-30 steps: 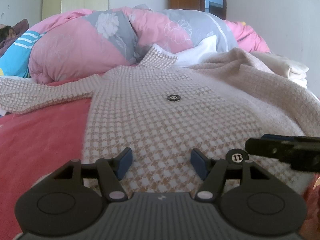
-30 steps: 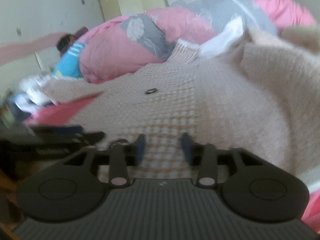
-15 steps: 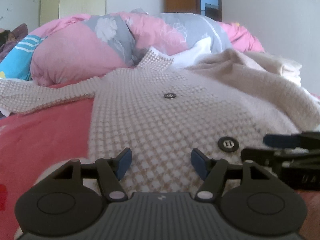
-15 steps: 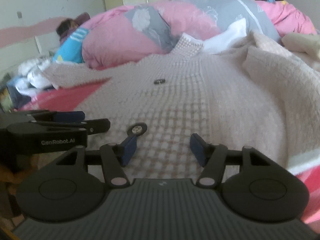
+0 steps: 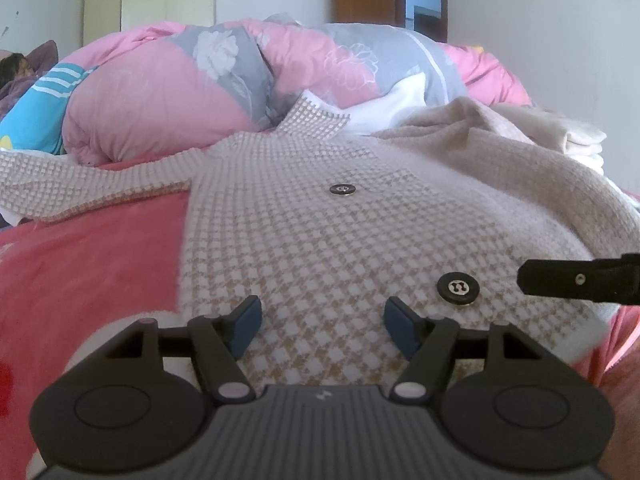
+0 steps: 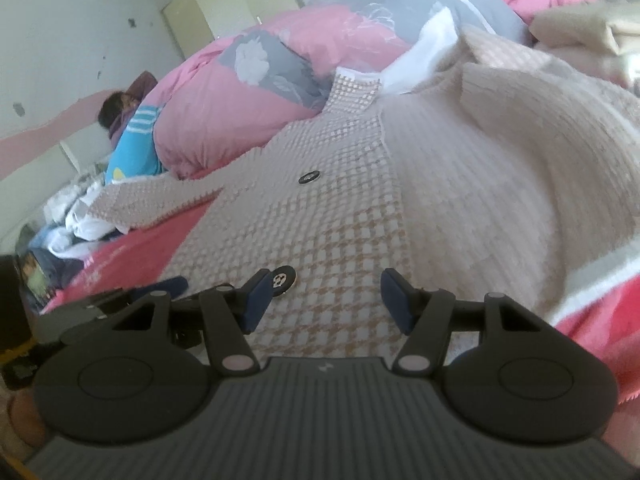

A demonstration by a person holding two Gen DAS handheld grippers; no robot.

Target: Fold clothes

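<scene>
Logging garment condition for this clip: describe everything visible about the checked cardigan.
The checked cardigan is a beige-and-white houndstooth knit, lying front-up on the red bedspread. Two dark round buttons show, one mid-chest, one near the hem. One sleeve stretches out flat; the other side is bunched. Its collar reaches the pink duvet.

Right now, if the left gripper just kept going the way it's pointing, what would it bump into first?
Most likely the checked cardigan, right ahead of the left gripper; its open jaws hold nothing. Depth is hard to judge.

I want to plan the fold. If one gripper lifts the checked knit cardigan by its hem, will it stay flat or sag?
The cardigan will probably sag: it already drapes and bunches over the bedding. Its thick, fuzzy knit probably grips well.
</scene>
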